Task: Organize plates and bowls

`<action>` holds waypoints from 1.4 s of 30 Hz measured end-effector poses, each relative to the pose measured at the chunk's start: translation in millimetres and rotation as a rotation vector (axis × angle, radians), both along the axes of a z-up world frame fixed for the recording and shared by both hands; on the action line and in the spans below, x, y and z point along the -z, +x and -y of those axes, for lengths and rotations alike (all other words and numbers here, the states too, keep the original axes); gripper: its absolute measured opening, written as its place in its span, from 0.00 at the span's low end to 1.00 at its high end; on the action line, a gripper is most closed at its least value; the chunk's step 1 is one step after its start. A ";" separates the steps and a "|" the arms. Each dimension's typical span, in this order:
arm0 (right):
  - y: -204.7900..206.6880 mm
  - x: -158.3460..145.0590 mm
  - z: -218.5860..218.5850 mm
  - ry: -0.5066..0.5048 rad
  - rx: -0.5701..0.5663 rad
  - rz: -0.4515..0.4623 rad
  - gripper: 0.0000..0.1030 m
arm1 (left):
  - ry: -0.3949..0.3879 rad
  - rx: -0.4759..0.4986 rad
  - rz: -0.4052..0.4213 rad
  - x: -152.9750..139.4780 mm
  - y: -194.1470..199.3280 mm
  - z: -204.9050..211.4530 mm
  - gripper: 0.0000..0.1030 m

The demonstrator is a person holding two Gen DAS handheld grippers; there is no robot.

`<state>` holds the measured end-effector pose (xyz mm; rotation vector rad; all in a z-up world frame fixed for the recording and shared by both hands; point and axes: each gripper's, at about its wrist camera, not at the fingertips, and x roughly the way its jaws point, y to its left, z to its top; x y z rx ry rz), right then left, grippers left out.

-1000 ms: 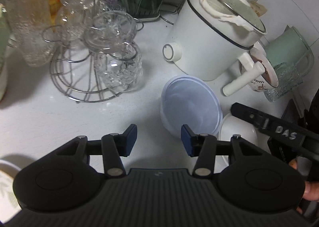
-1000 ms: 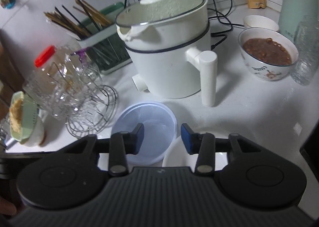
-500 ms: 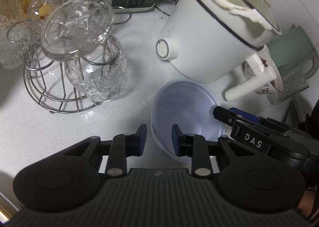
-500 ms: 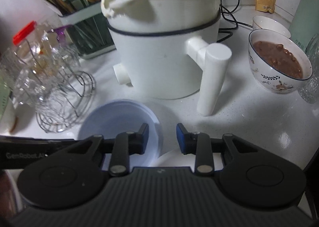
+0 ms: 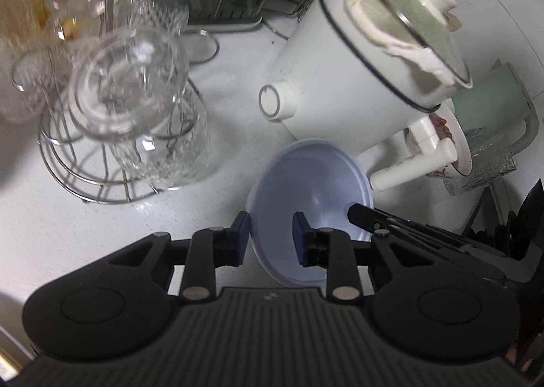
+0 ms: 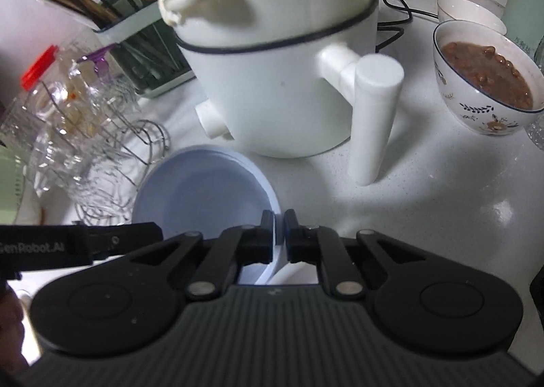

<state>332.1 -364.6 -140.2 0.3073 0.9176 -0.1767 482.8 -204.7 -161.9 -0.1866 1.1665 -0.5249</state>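
Two grippers meet on one pale blue bowl (image 6: 204,190), tilted on the white counter (image 6: 442,183) beside the white cooker (image 6: 282,81). The right gripper (image 6: 278,234) pinches its rim; the left gripper (image 5: 270,237) straddles the opposite rim, jaws spread. Lifting seems in hand; next, carry it clear of the glass rack (image 5: 112,135).

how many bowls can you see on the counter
3. A pale blue plastic bowl pinched at its rim by the right tongs; a floral white ceramic bowl of brown soup at far right; a small empty white bowl behind it. Others may be hidden.
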 end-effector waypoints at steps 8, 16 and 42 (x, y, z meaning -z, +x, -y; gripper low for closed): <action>-15.8 -35.1 -7.3 0.040 0.016 0.025 0.09 | -0.020 -0.008 -0.003 -37.7 -9.3 -15.8 0.31; -37.4 -75.1 -25.3 0.064 0.012 0.057 0.09 | -0.019 -0.004 0.015 -77.8 -30.1 -39.3 0.31; -90.4 -51.7 -94.7 0.106 -0.026 -0.011 0.10 | 0.001 -0.045 -0.082 -48.5 -90.0 -117.8 0.32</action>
